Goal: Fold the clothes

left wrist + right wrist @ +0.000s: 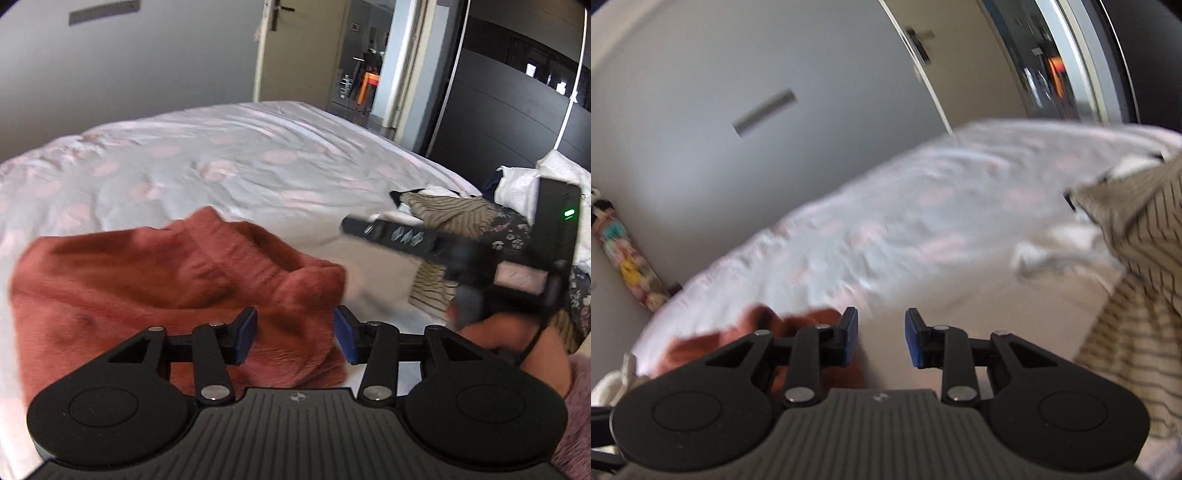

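A fuzzy rust-red garment point(155, 280) lies bunched on the bed in the left wrist view, just past my left gripper point(295, 334), which is open with nothing between its blue pads. The right gripper point(354, 226) shows at the right of that view, held in a hand above the bed, blurred. In the right wrist view my right gripper point(881, 338) is open and empty above the bed, with the red garment point(783, 332) to its lower left. A beige striped garment point(1137, 258) lies at the right.
The bed point(207, 155) has a pale sheet with pink spots. A pile of other clothes point(517, 206) lies at its right side. A dark wardrobe point(509, 110) and an open doorway point(354, 59) stand behind. A grey wall point(738, 110) is at the left.
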